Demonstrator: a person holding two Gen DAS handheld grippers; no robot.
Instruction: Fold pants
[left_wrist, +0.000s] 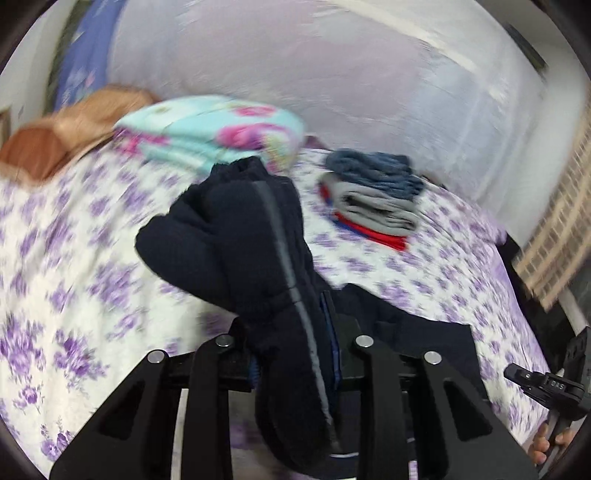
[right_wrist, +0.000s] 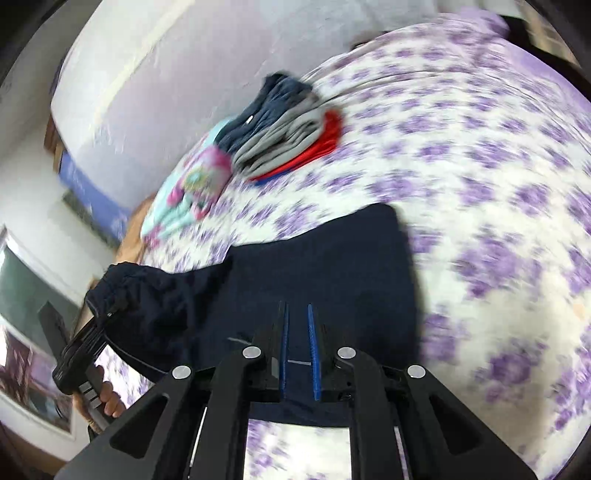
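Dark navy pants (left_wrist: 236, 236) with a grey side stripe hang bunched from my left gripper (left_wrist: 295, 332), which is shut on their fabric and holds it above the bed. In the right wrist view the pants (right_wrist: 332, 258) lie partly flat on the floral sheet, with one end lifted at the left where the left gripper (right_wrist: 107, 317) holds it. My right gripper (right_wrist: 297, 314) hovers over the flat part with its blue pads a small gap apart and nothing between them. It also shows at the right edge of the left wrist view (left_wrist: 546, 387).
A stack of folded clothes (left_wrist: 373, 199), blue, grey and red, lies on the bed (left_wrist: 74, 258) near the wall; it also shows in the right wrist view (right_wrist: 284, 129). A folded turquoise floral blanket (left_wrist: 214, 129) and an orange pillow (left_wrist: 55, 140) lie at the back left.
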